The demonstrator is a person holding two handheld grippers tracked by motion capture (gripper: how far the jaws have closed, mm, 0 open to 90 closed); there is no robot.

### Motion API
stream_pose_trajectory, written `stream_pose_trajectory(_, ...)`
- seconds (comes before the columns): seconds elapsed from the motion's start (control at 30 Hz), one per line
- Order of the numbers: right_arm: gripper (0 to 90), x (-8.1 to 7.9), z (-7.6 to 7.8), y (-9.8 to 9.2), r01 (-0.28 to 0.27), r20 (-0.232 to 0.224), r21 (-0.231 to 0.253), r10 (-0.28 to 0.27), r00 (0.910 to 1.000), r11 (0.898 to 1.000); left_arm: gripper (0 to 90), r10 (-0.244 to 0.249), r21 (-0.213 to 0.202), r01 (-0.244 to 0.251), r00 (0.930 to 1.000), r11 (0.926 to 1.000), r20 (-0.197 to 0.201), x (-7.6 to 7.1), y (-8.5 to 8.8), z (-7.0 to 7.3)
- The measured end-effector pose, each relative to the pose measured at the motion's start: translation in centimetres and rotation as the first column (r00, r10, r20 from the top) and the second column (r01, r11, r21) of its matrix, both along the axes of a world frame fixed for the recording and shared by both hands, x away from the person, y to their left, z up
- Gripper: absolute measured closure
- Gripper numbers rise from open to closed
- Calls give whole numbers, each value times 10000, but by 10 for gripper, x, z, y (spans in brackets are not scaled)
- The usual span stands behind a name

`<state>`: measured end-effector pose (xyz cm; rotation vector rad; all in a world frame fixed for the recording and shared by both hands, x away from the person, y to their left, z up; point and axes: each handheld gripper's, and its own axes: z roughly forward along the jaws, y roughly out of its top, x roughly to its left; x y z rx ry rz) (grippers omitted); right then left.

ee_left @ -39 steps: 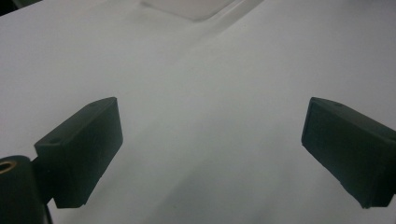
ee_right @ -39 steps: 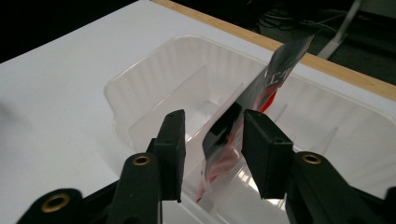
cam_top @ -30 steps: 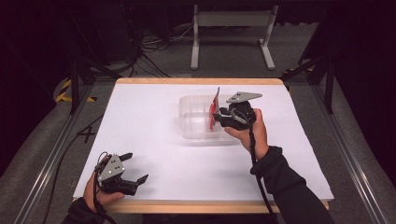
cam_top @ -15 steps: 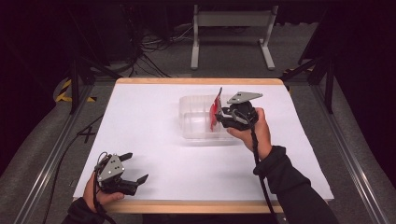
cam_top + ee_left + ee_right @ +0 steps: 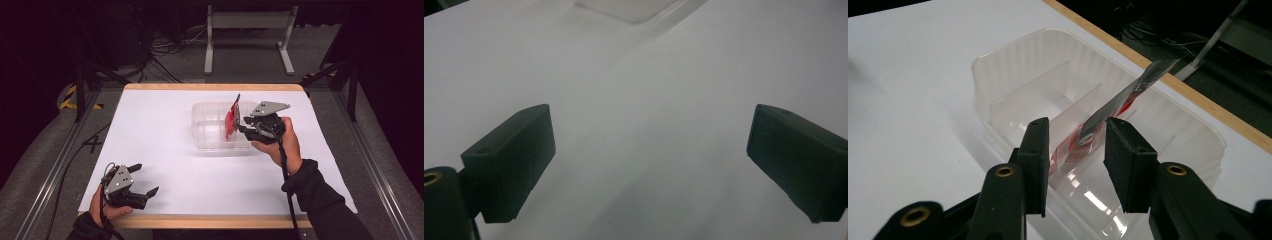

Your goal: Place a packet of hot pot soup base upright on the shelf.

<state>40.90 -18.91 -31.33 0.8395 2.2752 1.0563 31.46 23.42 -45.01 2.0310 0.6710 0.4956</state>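
The right gripper (image 5: 239, 124) hovers at the right end of the clear tray (image 5: 210, 142), which sits far and right of centre on the desk (image 5: 165, 125). Its fingers (image 5: 1035, 150), part open, have just closed a little around a red packet (image 5: 1108, 112) standing tilted in a slot between the tray's dividers. Whether the pads press on it I cannot tell. The left gripper (image 5: 145, 179) rests at the near left edge, fingers (image 5: 509, 160) wide apart and empty, out of the way
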Motion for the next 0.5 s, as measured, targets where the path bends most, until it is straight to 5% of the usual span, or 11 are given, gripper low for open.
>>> stream_pose_trajectory(0.5, 628, -20, 2, -25, -325, 352, -614, 347, 9988, 9976, 60, 1, 2, -1, 10000, 10000, -11, 0, 0, 0)
